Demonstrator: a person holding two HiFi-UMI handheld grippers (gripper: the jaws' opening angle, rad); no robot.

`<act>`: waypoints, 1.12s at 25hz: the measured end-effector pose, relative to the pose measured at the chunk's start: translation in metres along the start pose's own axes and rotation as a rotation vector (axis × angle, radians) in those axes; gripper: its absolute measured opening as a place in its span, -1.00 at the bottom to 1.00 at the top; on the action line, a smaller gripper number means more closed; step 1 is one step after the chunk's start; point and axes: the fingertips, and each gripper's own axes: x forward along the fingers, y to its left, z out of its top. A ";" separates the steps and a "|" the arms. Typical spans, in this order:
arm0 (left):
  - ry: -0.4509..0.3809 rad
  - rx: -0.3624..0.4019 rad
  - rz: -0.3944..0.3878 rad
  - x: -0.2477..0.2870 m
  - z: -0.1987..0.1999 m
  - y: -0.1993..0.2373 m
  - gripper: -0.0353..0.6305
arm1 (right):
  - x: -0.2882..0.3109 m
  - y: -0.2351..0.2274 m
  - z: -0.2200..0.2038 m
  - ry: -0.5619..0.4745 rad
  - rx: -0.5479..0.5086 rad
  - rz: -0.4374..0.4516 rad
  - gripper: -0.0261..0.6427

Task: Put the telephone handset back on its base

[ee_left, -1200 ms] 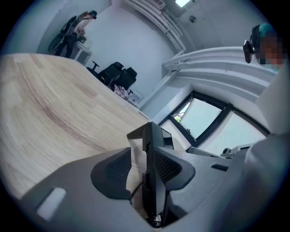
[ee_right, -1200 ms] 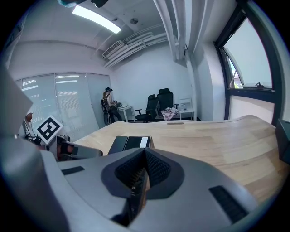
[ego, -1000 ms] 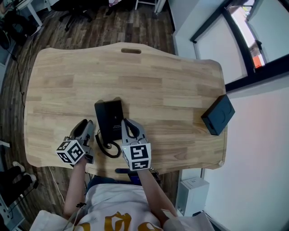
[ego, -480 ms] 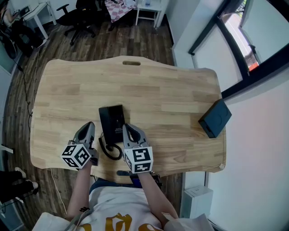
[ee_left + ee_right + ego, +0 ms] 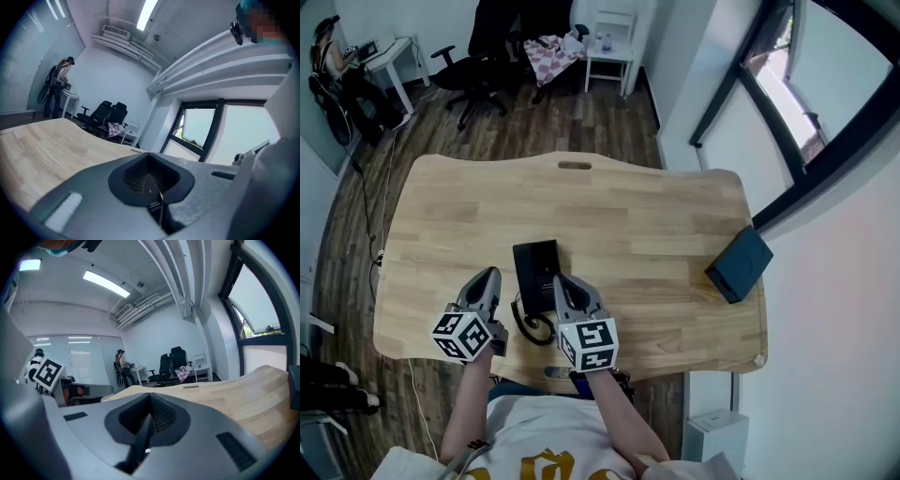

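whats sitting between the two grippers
The black telephone and its coiled cord lie between the left gripper and the right gripper; the head view shows it.

Dark plank floor (image 5: 591,122); black office chairs (image 5: 492,56) and a white side table (image 5: 609,42) far, dark-framed window (image 5: 783,98) right.

We found the telephone (image 5: 536,274) lying on the table (image 5: 628,206) between the left gripper (image 5: 488,277) and the right gripper (image 5: 562,281), just beside the fingers of each, with its cord (image 5: 530,328) curled back behind the fingertips, nearer us. A box (image 5: 738,264) sat well to the right of the right fingers, by the table's right edge. Office chairs (image 5: 492,52) stood on the floor far ahead of both.
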 end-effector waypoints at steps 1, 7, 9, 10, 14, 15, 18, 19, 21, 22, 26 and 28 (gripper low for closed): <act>-0.004 0.007 -0.003 0.000 0.003 -0.003 -0.88 | -0.002 0.001 0.003 -0.006 -0.012 -0.001 -0.90; -0.027 0.075 -0.060 0.008 0.025 -0.025 -0.88 | -0.008 0.002 0.019 -0.034 -0.070 -0.018 -0.90; -0.028 0.068 -0.095 0.006 0.029 -0.031 -0.88 | -0.010 0.007 0.018 -0.026 -0.105 -0.024 -0.90; -0.028 0.061 -0.105 0.004 0.031 -0.031 -0.88 | -0.011 0.011 0.017 -0.022 -0.117 -0.026 -0.90; -0.025 0.084 -0.094 -0.002 0.038 -0.024 -0.88 | -0.008 0.021 0.018 -0.016 -0.140 -0.044 -0.90; -0.025 0.092 -0.094 -0.004 0.039 -0.023 -0.88 | -0.008 0.023 0.020 -0.018 -0.142 -0.051 -0.90; -0.026 0.129 -0.094 -0.011 0.043 -0.022 -0.89 | -0.012 0.034 0.030 -0.025 -0.180 -0.078 -0.90; -0.031 0.153 -0.092 -0.015 0.044 -0.022 -0.88 | -0.015 0.039 0.032 -0.025 -0.206 -0.088 -0.90; -0.050 0.218 -0.079 -0.024 0.049 -0.022 -0.88 | -0.018 0.049 0.034 -0.026 -0.250 -0.109 -0.90; -0.061 0.249 -0.074 -0.027 0.051 -0.022 -0.88 | -0.019 0.053 0.034 -0.028 -0.262 -0.121 -0.90; -0.072 0.228 -0.115 -0.036 0.050 -0.022 -0.88 | -0.027 0.058 0.034 -0.046 -0.253 -0.164 -0.90; -0.092 0.127 -0.137 -0.038 0.050 -0.021 -0.88 | -0.030 0.059 0.034 -0.059 -0.232 -0.171 -0.90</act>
